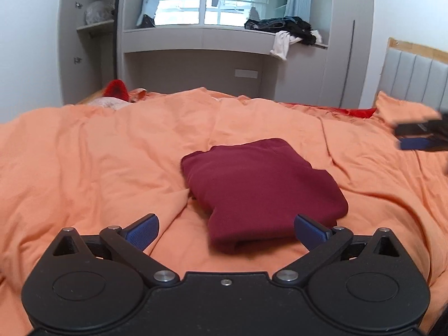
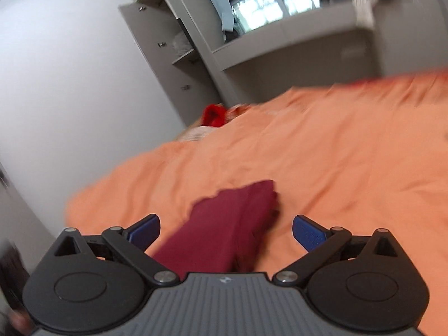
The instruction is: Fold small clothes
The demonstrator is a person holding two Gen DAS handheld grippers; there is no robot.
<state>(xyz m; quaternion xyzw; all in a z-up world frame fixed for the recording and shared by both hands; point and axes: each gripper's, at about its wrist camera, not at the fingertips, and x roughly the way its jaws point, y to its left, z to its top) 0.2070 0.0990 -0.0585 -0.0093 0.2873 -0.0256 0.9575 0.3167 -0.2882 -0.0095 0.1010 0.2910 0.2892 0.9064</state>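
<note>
Both grippers, left gripper and right gripper, gape wide, gripping nothing, above the folded maroon garment on the orange bedspread.

My right gripper hung with jaws wide apart and nothing gripped, folded maroon garment lay between the blue pads on the orange duvet, a red item sat beyond the garment at the duvet's far edge, grey shelving stood behind, view blurred.
</note>
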